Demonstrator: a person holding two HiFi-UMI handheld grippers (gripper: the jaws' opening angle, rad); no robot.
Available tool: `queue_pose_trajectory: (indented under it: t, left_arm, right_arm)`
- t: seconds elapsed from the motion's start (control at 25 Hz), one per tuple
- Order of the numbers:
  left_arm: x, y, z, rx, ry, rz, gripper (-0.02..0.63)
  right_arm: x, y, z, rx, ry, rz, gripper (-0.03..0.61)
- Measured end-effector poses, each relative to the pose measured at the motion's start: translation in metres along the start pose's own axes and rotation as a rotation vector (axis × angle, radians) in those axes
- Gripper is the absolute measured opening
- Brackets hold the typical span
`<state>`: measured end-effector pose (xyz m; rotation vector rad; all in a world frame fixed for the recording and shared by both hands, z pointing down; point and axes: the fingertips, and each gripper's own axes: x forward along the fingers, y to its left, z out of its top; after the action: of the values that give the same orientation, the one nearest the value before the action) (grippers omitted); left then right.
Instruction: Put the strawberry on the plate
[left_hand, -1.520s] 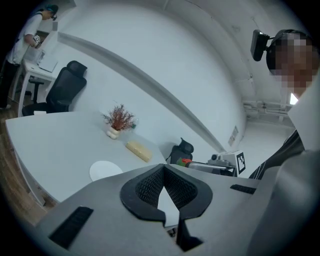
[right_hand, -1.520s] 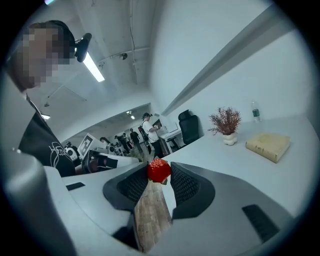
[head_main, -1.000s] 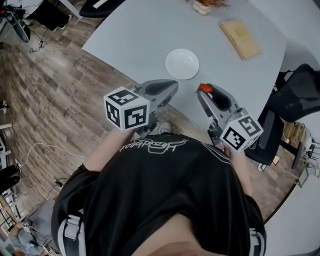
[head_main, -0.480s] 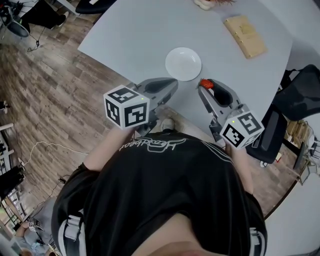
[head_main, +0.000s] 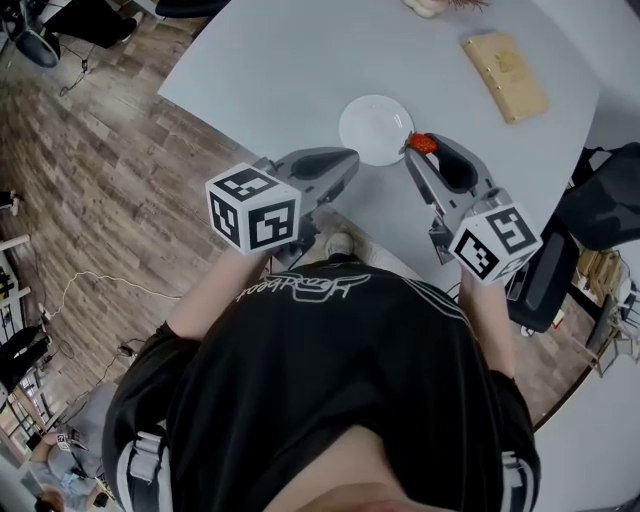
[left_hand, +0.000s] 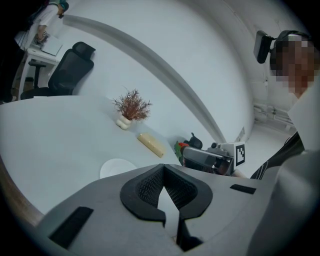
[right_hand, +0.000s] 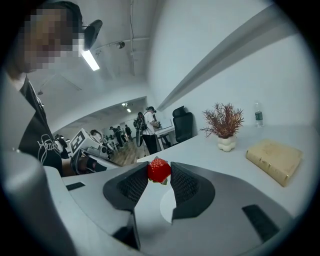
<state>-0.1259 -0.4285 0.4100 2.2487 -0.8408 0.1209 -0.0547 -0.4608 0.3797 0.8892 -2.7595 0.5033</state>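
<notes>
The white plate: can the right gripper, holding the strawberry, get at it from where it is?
Probably yes. In the head view the right gripper holds the strawberry just beside the edge of the plate. Nothing stands between them and the plate is bare, so the way looks free.

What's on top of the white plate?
Nothing yet. The plate looks bare. The strawberry is pinched in the right hand-held gripper, right beside the plate's rim. The gripper's tip may hide a sliver of that rim.

Left gripper (left_hand: 163, 169) fingers closed, empty; right gripper (right_hand: 159, 172) fingers clamped on strawberry (head_main: 423, 144); both extended forward.
</notes>
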Motion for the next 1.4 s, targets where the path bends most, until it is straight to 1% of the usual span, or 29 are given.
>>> queue_pose_trajectory:
  t: [0.2, 0.32, 0.48, 0.64, 0.76, 0.84, 1.0, 1.24, 1.4]
  left_arm:
    - [-0.001, 0.007, 0.001, -0.003, -0.002, 0.009, 0.006]
    - [-0.001, 0.014, 0.002, -0.005, -0.003, 0.018, 0.006]
    - [-0.002, 0.018, 0.002, -0.017, -0.008, 0.019, 0.006]
    - [-0.005, 0.025, 0.000, -0.032, -0.006, 0.023, 0.006]
    - [-0.008, 0.031, 0.002, -0.041, -0.016, 0.033, 0.006]
    - [-0.010, 0.034, 0.003, -0.049, -0.024, 0.037, 0.006]
    - [-0.014, 0.039, 0.003, -0.090, -0.039, 0.036, 0.006]
    - [-0.013, 0.045, 0.000, -0.108, -0.043, 0.042, 0.006]
    - [-0.012, 0.045, -0.003, -0.116, -0.045, 0.037, 0.006]
  right_arm:
    - [0.012, -0.013, 0.010, -0.026, -0.011, -0.012, 0.135]
    - [0.023, -0.023, 0.006, -0.064, 0.001, -0.036, 0.135]
    - [0.044, -0.039, -0.015, -0.185, 0.082, -0.089, 0.135]
    - [0.062, -0.052, -0.039, -0.258, 0.157, -0.124, 0.135]
    - [0.074, -0.056, -0.060, -0.341, 0.216, -0.134, 0.135]
    - [0.081, -0.056, -0.074, -0.371, 0.257, -0.132, 0.135]
    - [0.094, -0.057, -0.099, -0.404, 0.325, -0.125, 0.135]
    - [0.106, -0.064, -0.130, -0.390, 0.426, -0.109, 0.135]
    - [0.111, -0.067, -0.144, -0.417, 0.475, -0.115, 0.135]
